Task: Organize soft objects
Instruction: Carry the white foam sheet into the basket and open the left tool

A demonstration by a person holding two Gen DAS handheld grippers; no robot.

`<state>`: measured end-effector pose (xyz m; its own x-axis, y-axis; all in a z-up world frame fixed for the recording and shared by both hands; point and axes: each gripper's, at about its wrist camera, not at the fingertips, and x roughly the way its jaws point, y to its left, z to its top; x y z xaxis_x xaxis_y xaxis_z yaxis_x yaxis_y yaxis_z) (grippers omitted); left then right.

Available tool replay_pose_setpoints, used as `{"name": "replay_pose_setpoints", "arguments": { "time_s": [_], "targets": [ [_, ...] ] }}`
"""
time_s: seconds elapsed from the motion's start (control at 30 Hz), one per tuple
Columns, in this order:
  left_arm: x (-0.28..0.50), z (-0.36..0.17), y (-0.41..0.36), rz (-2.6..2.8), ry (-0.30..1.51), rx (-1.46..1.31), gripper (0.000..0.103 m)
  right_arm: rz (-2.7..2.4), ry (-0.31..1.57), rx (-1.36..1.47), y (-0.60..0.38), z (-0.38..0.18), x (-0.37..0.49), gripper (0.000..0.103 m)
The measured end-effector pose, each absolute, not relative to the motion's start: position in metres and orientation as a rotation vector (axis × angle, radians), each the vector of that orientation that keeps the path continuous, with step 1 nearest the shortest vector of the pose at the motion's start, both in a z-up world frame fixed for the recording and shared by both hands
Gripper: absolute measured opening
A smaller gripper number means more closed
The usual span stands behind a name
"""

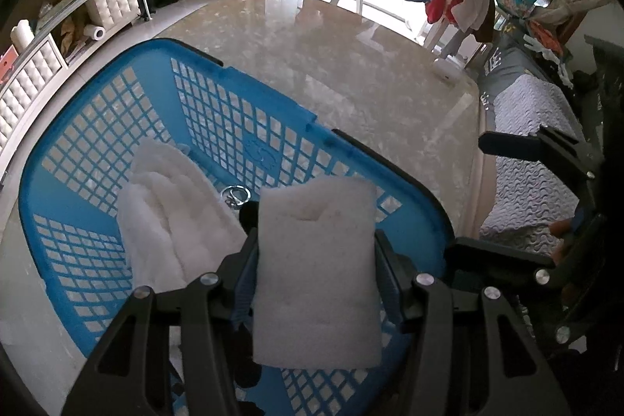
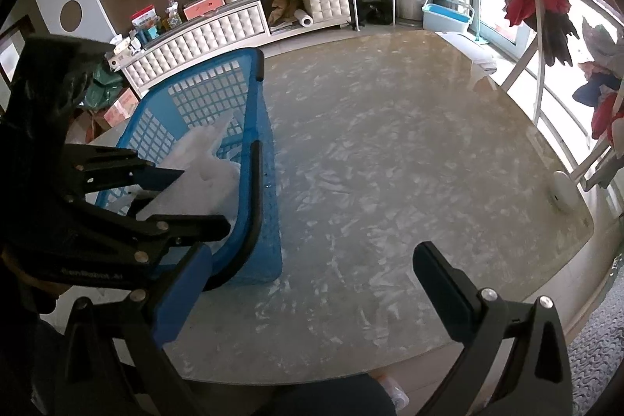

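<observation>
The white foam pad hangs above the near end of the blue basket, pinched between the left gripper fingers; released here, it could catch the near rim and tip onto the table instead of settling beside the folded white cloth. The left gripper points steeply down over the basket, while the right gripper hovers with fingers spread, holding nothing, above bare table.

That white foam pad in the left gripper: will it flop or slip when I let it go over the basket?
The white foam pad stands flat and unsagging between the left gripper fingers, so it is probably fairly stiff and light. Its fuzzy surface suggests little slip. Released, it would likely drop flat into the blue basket beside the folded white cloth.
</observation>
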<state>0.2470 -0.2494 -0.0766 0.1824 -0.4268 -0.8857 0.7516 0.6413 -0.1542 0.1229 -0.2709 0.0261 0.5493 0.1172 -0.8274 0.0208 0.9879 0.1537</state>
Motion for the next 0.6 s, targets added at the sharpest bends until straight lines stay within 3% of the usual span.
{"name": "replay_pose_setpoints", "arguments": {
  "time_s": [0.27, 0.5, 0.6],
  "targets": [
    [0.247, -0.080, -0.250, -0.849, 1.110, 0.365, 0.057, 0.047, 0.987, 0.165, -0.276, 0.027, 0.123, 0.103],
    [0.245, -0.072, -0.246, -0.849, 1.089, 0.365, 0.083, 0.050, 0.974, 0.158, -0.272, 0.033, 0.120, 0.103],
    [0.241, -0.064, -0.243, -0.848, 1.065, 0.360, 0.086, 0.051, 0.965, 0.156, -0.270, 0.038, 0.117, 0.103]
  ]
}}
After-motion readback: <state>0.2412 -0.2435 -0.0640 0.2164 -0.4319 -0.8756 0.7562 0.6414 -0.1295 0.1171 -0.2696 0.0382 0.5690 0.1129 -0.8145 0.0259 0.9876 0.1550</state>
